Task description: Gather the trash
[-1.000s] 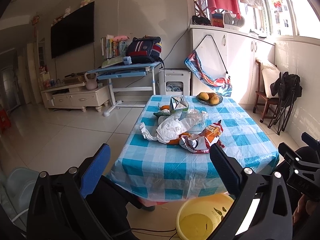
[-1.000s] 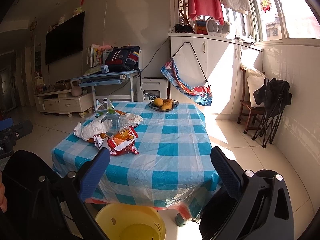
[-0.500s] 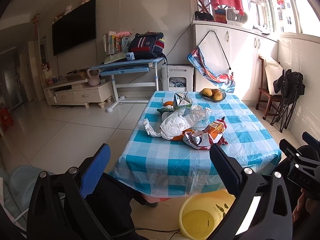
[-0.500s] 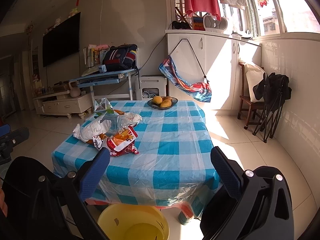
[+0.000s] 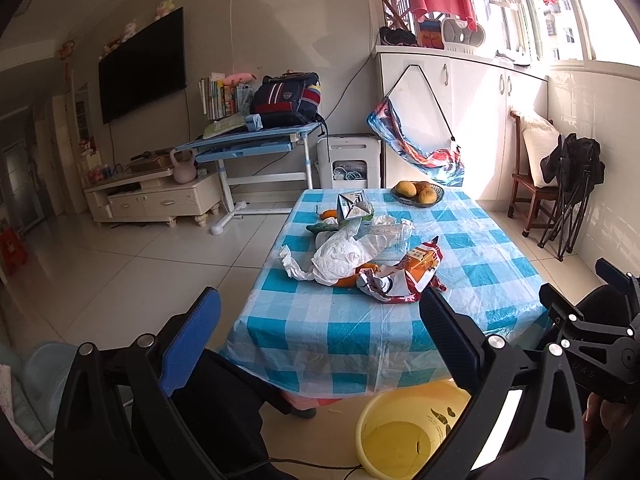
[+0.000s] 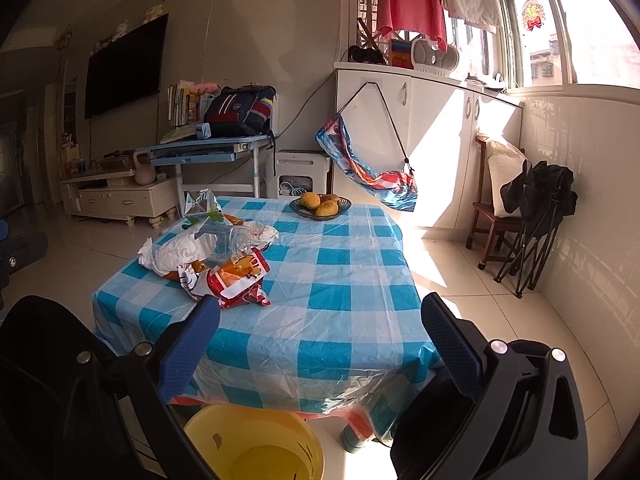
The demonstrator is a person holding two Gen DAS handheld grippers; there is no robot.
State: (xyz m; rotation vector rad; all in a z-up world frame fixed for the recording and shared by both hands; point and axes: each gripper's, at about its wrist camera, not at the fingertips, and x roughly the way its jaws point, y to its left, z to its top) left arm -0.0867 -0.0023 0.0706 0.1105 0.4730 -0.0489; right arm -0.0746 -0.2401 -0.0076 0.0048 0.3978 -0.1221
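Note:
A heap of trash lies on the blue-checked table (image 5: 472, 280) (image 6: 344, 280): a crumpled white plastic bag (image 5: 344, 254) (image 6: 180, 250), a red and orange snack wrapper (image 5: 404, 276) (image 6: 236, 276), a clear plastic bottle (image 5: 384, 236) (image 6: 232, 238), a folded carton (image 5: 352, 206) (image 6: 200, 202) and orange peel (image 5: 352, 278). A yellow bucket (image 5: 404, 432) (image 6: 256, 444) stands on the floor at the table's near edge. My left gripper (image 5: 320, 308) is open and empty, short of the table. My right gripper (image 6: 320, 312) is open and empty too, over the near edge.
A dark bowl of mangoes (image 5: 418, 192) (image 6: 320, 204) sits at the table's far end. Left of the table are a blue desk (image 5: 248, 144) and TV cabinet (image 5: 152, 196). A wooden chair (image 6: 496, 220) and folded black frame (image 6: 536, 224) stand at the right wall.
Both views have risen and drawn slightly nearer the table, so the trash heap sits lower in each frame. Both grippers stay open; nothing on the table has moved.

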